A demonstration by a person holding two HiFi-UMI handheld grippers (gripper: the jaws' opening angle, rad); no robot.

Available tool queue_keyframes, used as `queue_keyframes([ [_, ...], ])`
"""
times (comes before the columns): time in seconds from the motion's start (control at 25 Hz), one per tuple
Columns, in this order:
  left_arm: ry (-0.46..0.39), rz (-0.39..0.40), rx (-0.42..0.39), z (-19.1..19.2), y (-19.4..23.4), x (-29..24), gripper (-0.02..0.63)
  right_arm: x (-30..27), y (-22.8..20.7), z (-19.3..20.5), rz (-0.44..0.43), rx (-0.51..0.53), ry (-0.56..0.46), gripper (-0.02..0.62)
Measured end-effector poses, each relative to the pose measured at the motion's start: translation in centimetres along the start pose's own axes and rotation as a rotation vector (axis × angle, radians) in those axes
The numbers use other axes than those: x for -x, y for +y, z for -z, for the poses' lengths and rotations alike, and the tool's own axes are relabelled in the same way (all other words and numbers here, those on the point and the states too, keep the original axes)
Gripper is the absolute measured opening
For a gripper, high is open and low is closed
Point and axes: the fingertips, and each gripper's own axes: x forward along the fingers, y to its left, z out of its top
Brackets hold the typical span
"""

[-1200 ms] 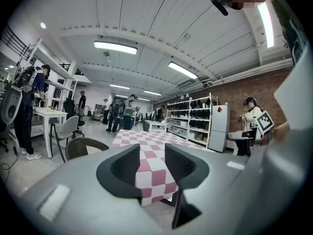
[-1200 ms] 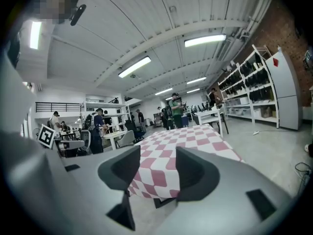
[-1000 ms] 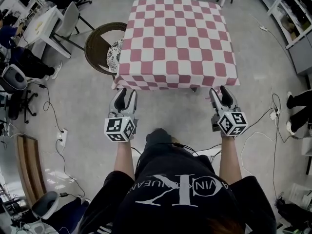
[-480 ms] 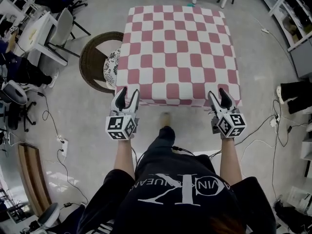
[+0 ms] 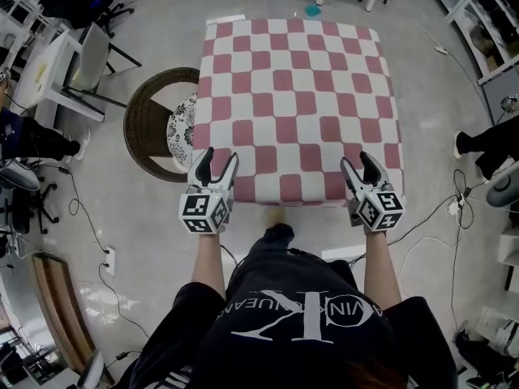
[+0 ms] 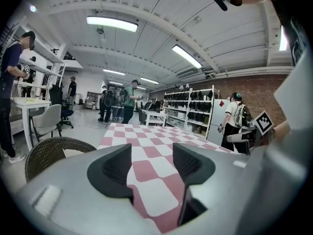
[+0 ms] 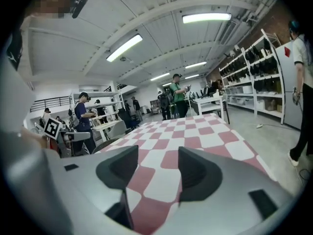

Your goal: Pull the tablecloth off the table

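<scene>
Left gripper (image 5: 217, 162) sits at the near left corner of the pink-and-white checked fabric tablecloth (image 5: 296, 104). Its jaws are opening, and the cloth's edge runs between them with neither pad pressing on it. Right gripper (image 5: 358, 167) mirrors it at the near right corner, jaws opening too, checks showing in the gap, nothing clamped. Beyond them the tablecloth lies spread flat over the whole table, draping its sides. A round dark wicker chair (image 5: 146, 124) stands just beside the table's left side on the grey floor (image 5: 438, 96).
</scene>
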Motion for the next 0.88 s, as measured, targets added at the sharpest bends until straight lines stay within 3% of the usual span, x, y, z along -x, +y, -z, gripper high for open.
queue_keyframes([
  [0.44, 0.103, 0.102, 0.032, 1.7, 0.2, -7.1, 0.29, -4.7, -2.8, 1.2, 0.022, 0.025, 0.126, 0.247],
  [0.88, 0.202, 0.041, 0.069, 3.2, 0.9, -11.4, 0.319, -8.6, -11.8, 1.3, 0.083, 0.015, 0.252, 0.276],
])
